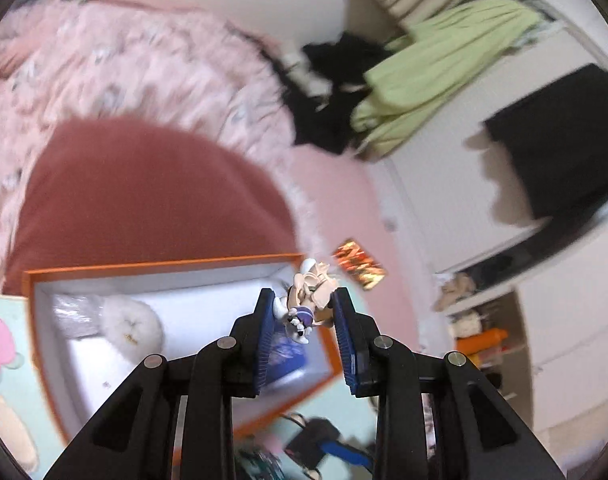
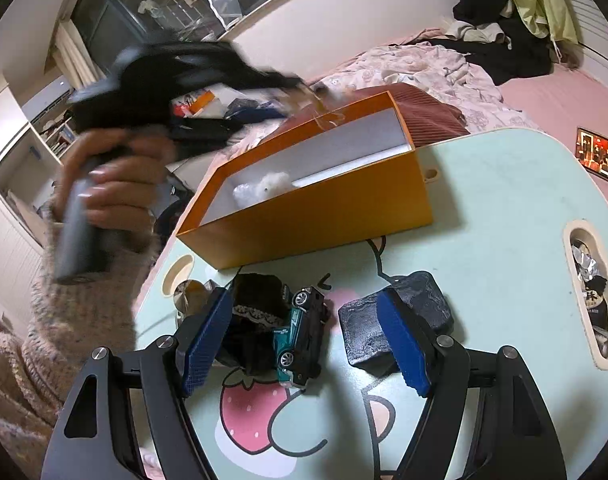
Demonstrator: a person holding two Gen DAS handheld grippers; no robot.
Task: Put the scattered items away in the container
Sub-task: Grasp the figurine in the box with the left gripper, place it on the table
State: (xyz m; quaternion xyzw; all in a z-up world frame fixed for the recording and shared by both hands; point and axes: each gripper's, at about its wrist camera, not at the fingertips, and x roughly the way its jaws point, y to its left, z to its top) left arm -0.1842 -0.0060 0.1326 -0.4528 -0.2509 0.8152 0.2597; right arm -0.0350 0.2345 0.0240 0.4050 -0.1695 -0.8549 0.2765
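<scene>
My left gripper is shut on a small cream and purple figurine, held above the right end of the orange box. Inside the box lie a white fluffy ball, a clear plastic wrap and a blue item. In the right wrist view a hand holds the blurred left gripper over the orange box. My right gripper stands open low over the table, with a teal toy car and a black lace-trimmed cloth between its fingers. A dark patterned case lies behind its right finger.
The mint green table has a slot holding foil bits at its right edge and a round hole at its left. Behind it are a bed with a pink quilt, a red-brown pillow and a shiny card.
</scene>
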